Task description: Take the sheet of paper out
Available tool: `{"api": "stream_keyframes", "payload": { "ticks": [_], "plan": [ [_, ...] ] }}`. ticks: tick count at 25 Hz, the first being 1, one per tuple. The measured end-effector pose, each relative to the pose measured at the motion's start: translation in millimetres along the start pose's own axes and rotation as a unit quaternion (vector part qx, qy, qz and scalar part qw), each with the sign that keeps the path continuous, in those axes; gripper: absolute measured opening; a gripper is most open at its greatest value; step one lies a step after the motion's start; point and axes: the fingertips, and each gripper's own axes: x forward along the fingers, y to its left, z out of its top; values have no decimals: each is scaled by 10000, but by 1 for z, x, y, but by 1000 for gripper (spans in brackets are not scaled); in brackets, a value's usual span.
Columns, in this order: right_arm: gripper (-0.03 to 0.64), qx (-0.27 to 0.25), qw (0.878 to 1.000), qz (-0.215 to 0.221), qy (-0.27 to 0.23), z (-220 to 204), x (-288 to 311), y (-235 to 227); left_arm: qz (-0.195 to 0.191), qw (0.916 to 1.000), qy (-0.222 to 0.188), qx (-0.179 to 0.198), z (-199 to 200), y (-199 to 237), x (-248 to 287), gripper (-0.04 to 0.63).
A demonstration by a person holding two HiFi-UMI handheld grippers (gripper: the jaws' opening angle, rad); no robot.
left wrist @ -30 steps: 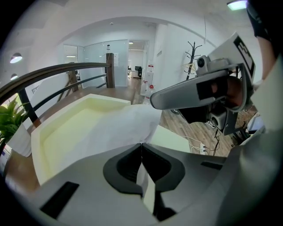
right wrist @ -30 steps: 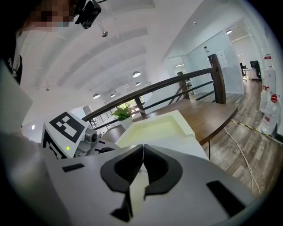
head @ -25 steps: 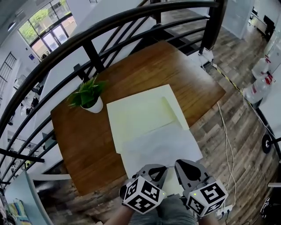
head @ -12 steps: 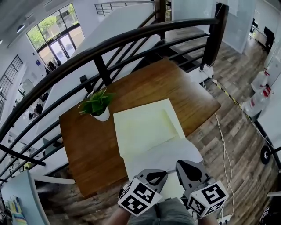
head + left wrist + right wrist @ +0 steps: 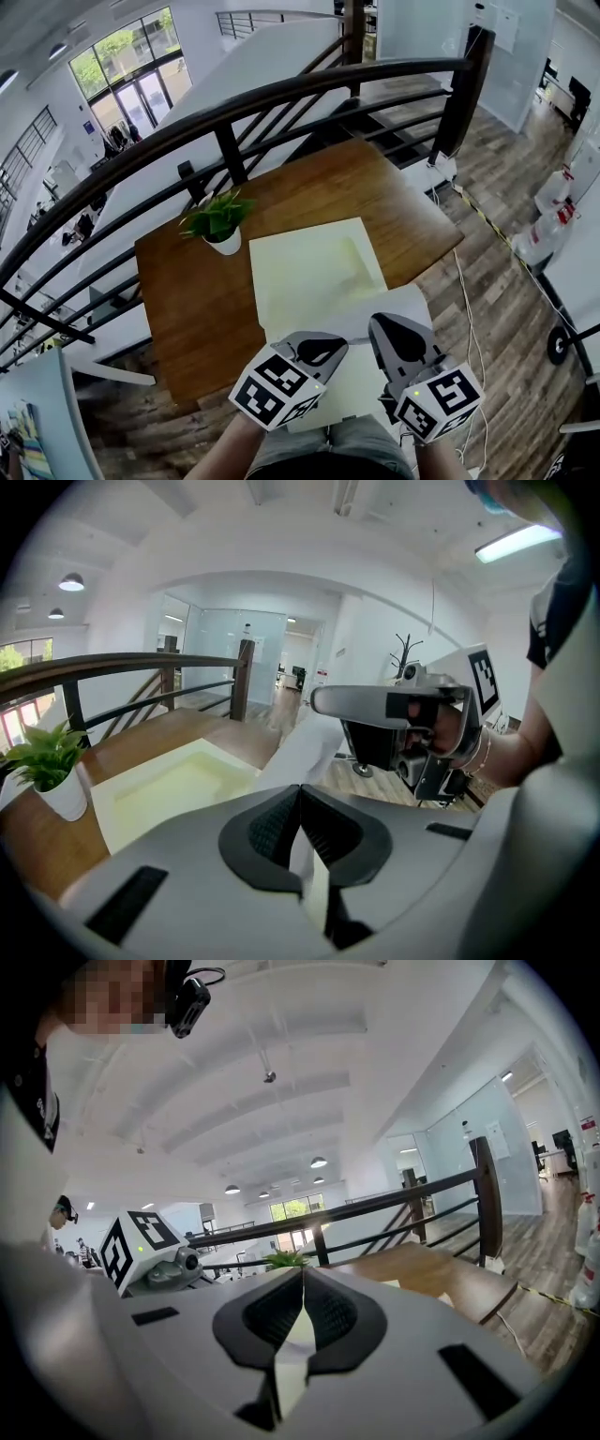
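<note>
A: What is carried by the wooden bench (image 5: 187,281)?

B: A pale yellow folder (image 5: 305,262) is laid flat on it, long axis running from the near edge towards the railing (image 5: 281,103).

A: And where is the sheet of paper (image 5: 375,323) found?

B: It is stretched between the folder's near end and the person. Its long axis seems to be lined up with the folder's. The far end is pointed at the folder and the near edge is lifted clear of the bench. Whether the far end is tucked inside cannot be told.

A: How is it held?

B: The near edge is pinched by the left hand-held gripper (image 5: 300,789) and the right hand-held gripper (image 5: 303,1274). Each pair of jaws is closed tight on the paper, side by side.

A: Anything smaller?

B: A potted plant (image 5: 217,220) is stood just beside the folder's far left corner
</note>
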Motion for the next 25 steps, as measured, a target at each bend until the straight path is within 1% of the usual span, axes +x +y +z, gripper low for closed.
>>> {"api": "stream_keyframes", "payload": {
  "ticks": [6, 12, 18, 21, 25],
  "plan": [
    [28, -185, 9993, 119, -315, 27, 4, 7, 176, 9987, -458, -116, 24, 21, -16, 20],
    [28, -281, 9985, 150, -446, 40, 6, 9, 392, 9932, -1080, -206, 51, 38, -40, 20],
    [28, -353, 9974, 264, -568, 52, 13, 13, 616, 9816, -1768, -367, 77, 53, -63, 20],
    [28, -440, 9968, 320, -583, 55, 21, 19, 666, 9757, -2044, -430, 86, 58, -73, 20],
    [26, -416, 9967, 308, -620, 59, 28, 21, 640, 9668, -2406, -568, 94, 60, -84, 20]
  ]
}}
